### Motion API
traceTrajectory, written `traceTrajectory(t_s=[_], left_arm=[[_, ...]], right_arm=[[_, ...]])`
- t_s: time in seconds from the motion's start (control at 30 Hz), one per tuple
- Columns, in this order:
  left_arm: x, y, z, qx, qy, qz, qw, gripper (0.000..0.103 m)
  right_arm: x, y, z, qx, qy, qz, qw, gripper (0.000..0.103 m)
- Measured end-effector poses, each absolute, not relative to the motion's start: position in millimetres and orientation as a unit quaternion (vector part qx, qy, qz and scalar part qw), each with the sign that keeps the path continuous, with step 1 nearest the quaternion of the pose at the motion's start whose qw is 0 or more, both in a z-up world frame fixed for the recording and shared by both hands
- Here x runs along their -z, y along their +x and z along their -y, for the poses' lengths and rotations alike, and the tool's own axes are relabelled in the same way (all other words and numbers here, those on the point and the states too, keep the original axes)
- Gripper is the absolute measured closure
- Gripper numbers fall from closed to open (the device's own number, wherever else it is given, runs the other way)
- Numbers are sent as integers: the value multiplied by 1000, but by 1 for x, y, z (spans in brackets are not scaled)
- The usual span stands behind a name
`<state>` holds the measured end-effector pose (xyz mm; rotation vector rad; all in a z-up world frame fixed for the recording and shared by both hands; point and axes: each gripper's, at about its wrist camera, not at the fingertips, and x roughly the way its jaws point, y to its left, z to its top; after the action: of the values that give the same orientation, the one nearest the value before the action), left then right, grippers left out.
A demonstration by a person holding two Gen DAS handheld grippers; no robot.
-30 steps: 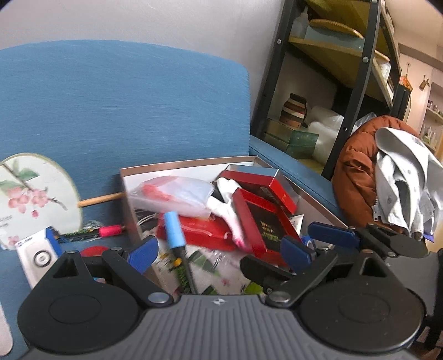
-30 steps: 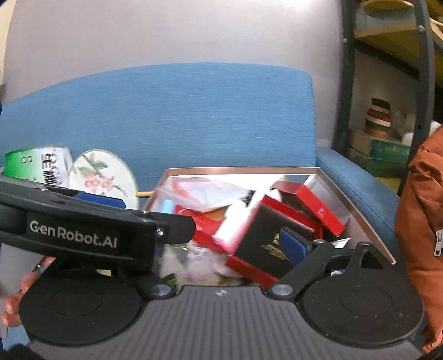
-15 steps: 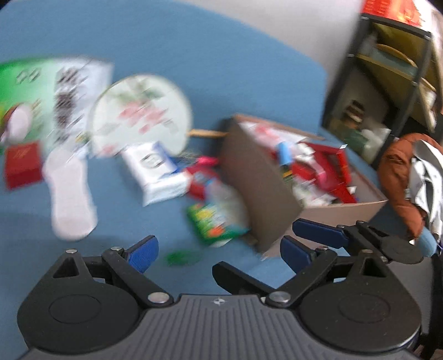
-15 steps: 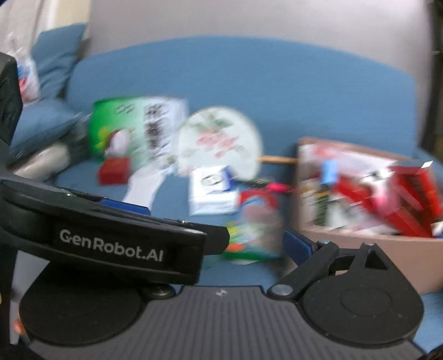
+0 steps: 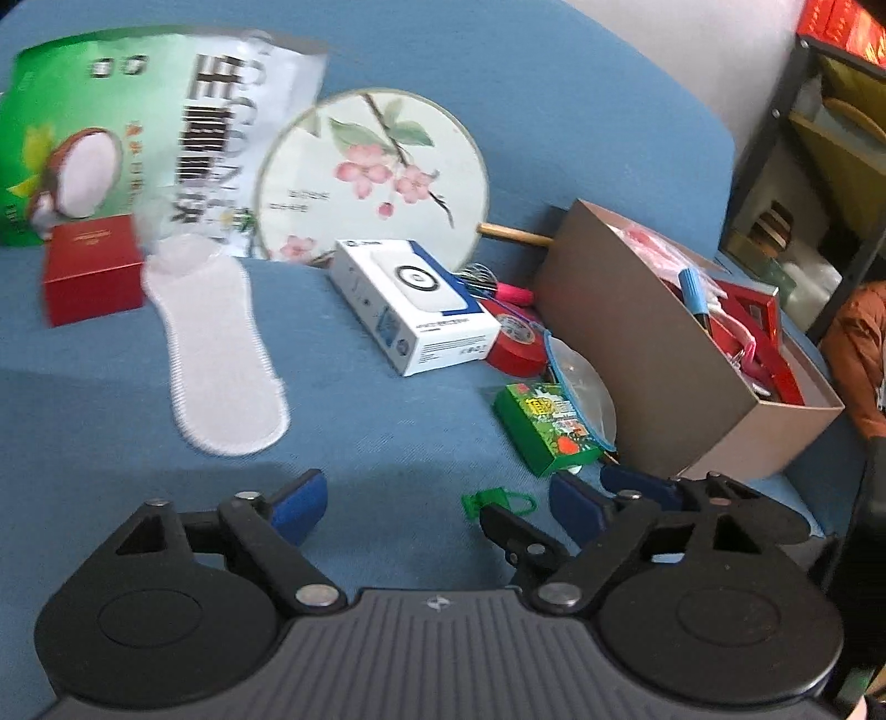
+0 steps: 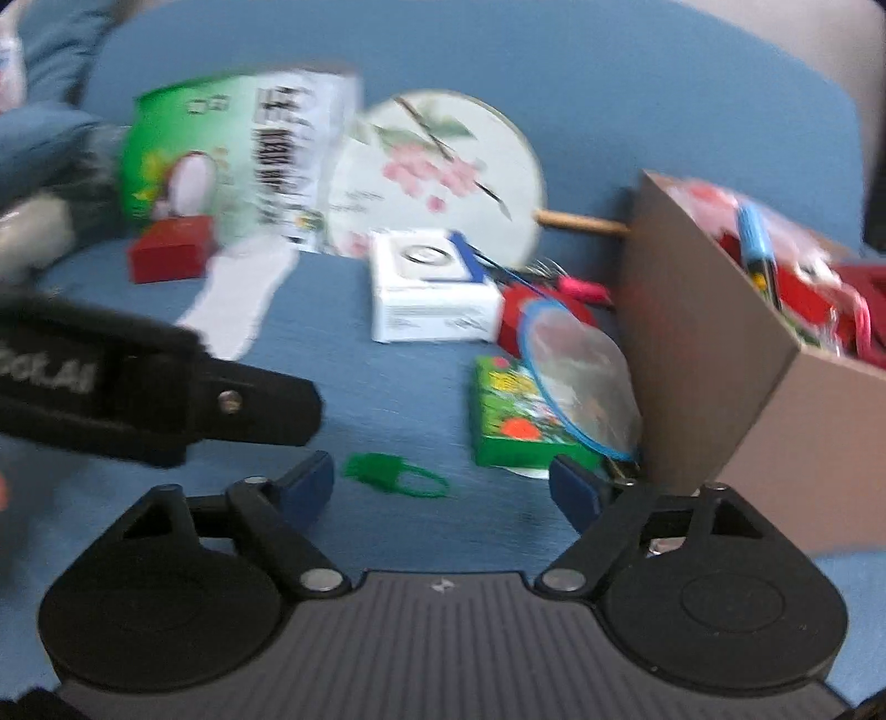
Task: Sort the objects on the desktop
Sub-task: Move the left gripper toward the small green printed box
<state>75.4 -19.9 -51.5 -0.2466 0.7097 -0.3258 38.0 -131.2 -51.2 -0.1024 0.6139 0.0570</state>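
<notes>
green clip (image 5: 501, 503), white insole (image 5: 213, 354), flat

A dark metal shelving rack (image 5: 775, 166) stands at the far right — red boxes (image 5: 847, 25) sit on top. Beside it lies a rust-brown padded jacket (image 5: 855, 343), against the blue upholstered sofa backrest (image 5: 581, 99).

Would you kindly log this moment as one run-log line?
left tongs: open, empty | right tongs: open, empty | green clip: loose, nearest | box: part-filled

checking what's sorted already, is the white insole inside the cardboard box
No, the white insole lies flat on the blue cushion, well left of the cardboard box.
</notes>
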Motion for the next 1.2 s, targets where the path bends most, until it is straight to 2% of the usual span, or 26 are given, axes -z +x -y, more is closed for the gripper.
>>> traceTrajectory(t_s=[0.13,0.27,0.5,0.67,0.7,0.77,0.93,1.0,1.2], left_arm=[[57,103,33,183,-126,-358,907,26],[60,127,46,224,-124,-354,899,27],[66,160,67,287,-103,-347,887,27],[69,176,80,325,-81,-343,878,33],[70,179,81,327,-79,-347,875,36],[75,187,83,330,-77,-365,867,56],[77,171,73,322,-86,-360,871,64],[75,158,64,310,-87,-358,876,64],[72,120,26,264,-111,-364,886,64]], right_arm=[[54,52,142,4,-36,-311,950,23],[55,65,143,44,-31,-317,947,20],[58,68,147,59,-12,-320,945,21],[60,71,160,62,31,-327,942,23],[60,71,163,61,41,-328,942,24],[61,71,163,63,42,-327,942,24],[58,69,159,38,37,-321,946,35],[56,66,153,20,27,-320,947,41],[53,44,126,-59,-7,-324,944,42]])
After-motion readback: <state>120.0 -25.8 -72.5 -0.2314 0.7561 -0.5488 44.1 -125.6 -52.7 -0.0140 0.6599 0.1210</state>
